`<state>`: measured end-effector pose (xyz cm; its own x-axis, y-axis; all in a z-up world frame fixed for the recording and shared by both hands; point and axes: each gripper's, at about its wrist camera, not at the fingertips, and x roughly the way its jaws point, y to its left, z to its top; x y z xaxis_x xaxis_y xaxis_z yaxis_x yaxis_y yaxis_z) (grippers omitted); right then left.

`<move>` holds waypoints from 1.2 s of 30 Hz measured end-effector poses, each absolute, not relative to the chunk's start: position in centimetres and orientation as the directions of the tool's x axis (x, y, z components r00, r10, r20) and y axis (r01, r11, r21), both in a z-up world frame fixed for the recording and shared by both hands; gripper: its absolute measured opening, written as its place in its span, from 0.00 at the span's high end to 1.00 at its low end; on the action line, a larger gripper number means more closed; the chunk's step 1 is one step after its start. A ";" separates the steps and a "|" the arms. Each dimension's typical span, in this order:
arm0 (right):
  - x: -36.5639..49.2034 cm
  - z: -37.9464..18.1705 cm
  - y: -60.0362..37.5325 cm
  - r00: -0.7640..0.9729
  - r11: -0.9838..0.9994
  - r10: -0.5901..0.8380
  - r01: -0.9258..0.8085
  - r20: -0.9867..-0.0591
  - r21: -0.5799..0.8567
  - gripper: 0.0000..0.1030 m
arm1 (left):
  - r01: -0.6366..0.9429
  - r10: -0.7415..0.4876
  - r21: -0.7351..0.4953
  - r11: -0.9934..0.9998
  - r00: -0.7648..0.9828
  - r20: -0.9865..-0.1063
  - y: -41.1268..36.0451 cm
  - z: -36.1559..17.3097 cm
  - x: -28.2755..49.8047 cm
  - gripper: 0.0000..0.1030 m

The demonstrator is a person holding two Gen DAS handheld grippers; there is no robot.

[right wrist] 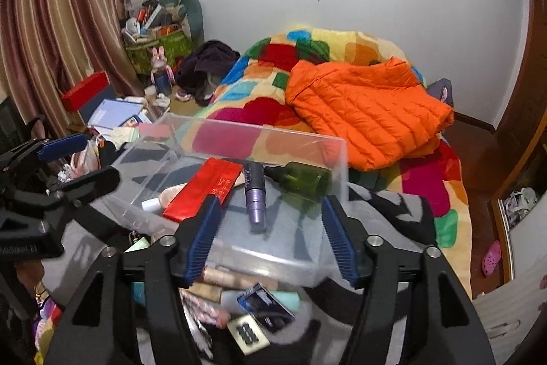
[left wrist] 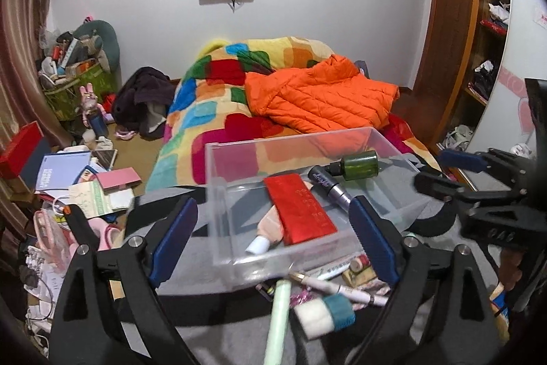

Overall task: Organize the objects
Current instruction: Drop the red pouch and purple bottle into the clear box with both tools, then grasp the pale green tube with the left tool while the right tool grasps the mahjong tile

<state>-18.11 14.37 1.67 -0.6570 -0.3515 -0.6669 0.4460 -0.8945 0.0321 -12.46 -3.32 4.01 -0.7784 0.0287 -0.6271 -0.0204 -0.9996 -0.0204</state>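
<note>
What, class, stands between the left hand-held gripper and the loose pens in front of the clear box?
Nothing visible does. The left hand-held gripper hangs open above the white pen and pale green tube, which lie outside the clear box, before its near wall.

A box (left wrist: 301,159) sat on the bed (left wrist: 191,125), holding a packet (left wrist: 299,209), a tube (left wrist: 330,187) and a bottle (left wrist: 359,165). A jacket (left wrist: 321,98) lay behind it; pens (left wrist: 338,289) lay before it.
</note>
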 end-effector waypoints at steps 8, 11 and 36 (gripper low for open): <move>-15.6 0.2 16.8 -0.653 -0.904 -0.336 0.427 -0.679 0.037 0.37 | -0.023 0.014 0.004 -1.000 -0.752 -0.659 -3.9 2.0 -8.7 0.08; -15.0 -1.5 17.3 -0.624 -0.905 -0.329 0.424 -0.709 0.047 0.37 | -0.022 -0.008 0.036 -0.999 -0.736 -0.677 -3.8 0.5 -7.5 0.08; -11.5 -7.8 16.6 -0.492 -0.864 -0.376 0.491 -0.785 0.106 0.77 | -0.027 0.053 -0.046 -0.999 -0.647 -0.760 -4.6 -6.6 -3.6 0.85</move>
<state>-11.50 16.56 -7.82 -0.4916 -0.3760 -0.7854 0.4912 -0.8645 0.1064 -3.56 -4.61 -6.55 -0.6472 0.0526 -0.7605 -0.0267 -0.9986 -0.0464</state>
